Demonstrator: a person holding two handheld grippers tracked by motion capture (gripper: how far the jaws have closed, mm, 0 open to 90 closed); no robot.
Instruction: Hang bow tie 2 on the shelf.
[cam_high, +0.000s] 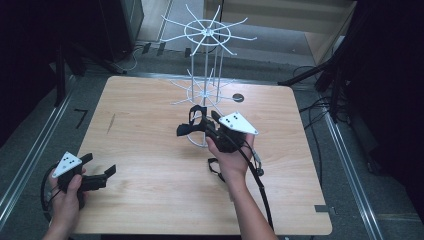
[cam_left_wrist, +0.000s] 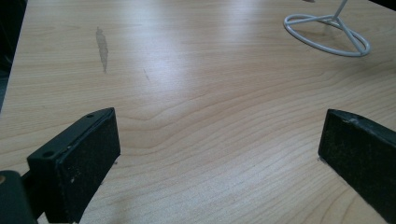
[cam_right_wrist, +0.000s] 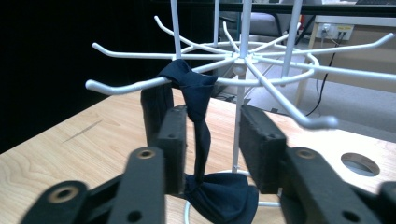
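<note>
Right hand-held gripper (cam_right_wrist: 210, 154) jaws apart round bow tie (cam_right_wrist: 219, 196) strap on rack (cam_right_wrist: 243, 60); left (cam_left_wrist: 219, 154) wide open, empty.

Probably a lab or recording studio: a bare wooden table (cam_high: 150, 150) ringed by dark tripod legs (cam_high: 310, 72) at two o'clock, loose cables (cam_high: 315, 107), floor rails (cam_high: 30, 150) at nine.

Dim surroundings, table (cam_high: 150, 150) lit from above; glare ahead of the left gripper (cam_left_wrist: 219, 154). Right gripper (cam_right_wrist: 210, 149) blurs up close.
</note>
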